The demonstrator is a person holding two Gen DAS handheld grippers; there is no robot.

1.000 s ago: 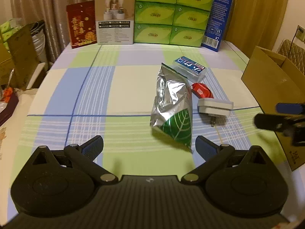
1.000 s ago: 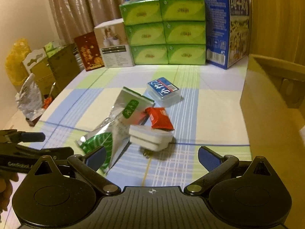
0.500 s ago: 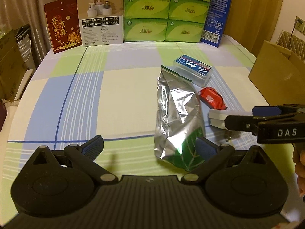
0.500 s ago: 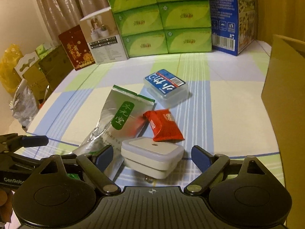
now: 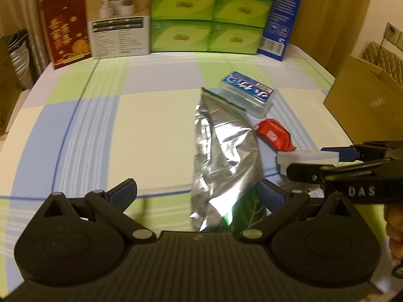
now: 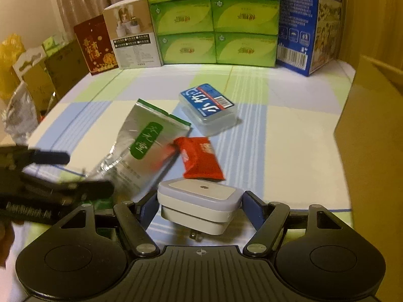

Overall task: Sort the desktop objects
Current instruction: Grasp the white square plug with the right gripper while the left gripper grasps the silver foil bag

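Closing around one white plug adapter (image 6: 199, 202), our right gripper (image 6: 200, 207) has the blocky, rounded-corner plastic body between its two blue pads; we cannot tell if the pads press it yet. Just beyond those jaws lies one small red packet (image 6: 200, 159), crinkled and glossy, and further out one clear plastic box with a blue label (image 6: 207, 108) — flat and rectangular. Our left gripper (image 5: 199, 195) stands wide, with the bottom of one silver foil pouch (image 5: 223, 158) — creased, shiny, a green leaf printed at its bottom end — lying between its jaws, nearer the right pad, which seems to rest against it. Everything sits on a checked tablecloth (image 5: 151, 125). Far ahead of both jaws six green tissue packs (image 6: 214, 20) are stacked in two columns, with one brown cardboard box (image 6: 372, 151) to the right.
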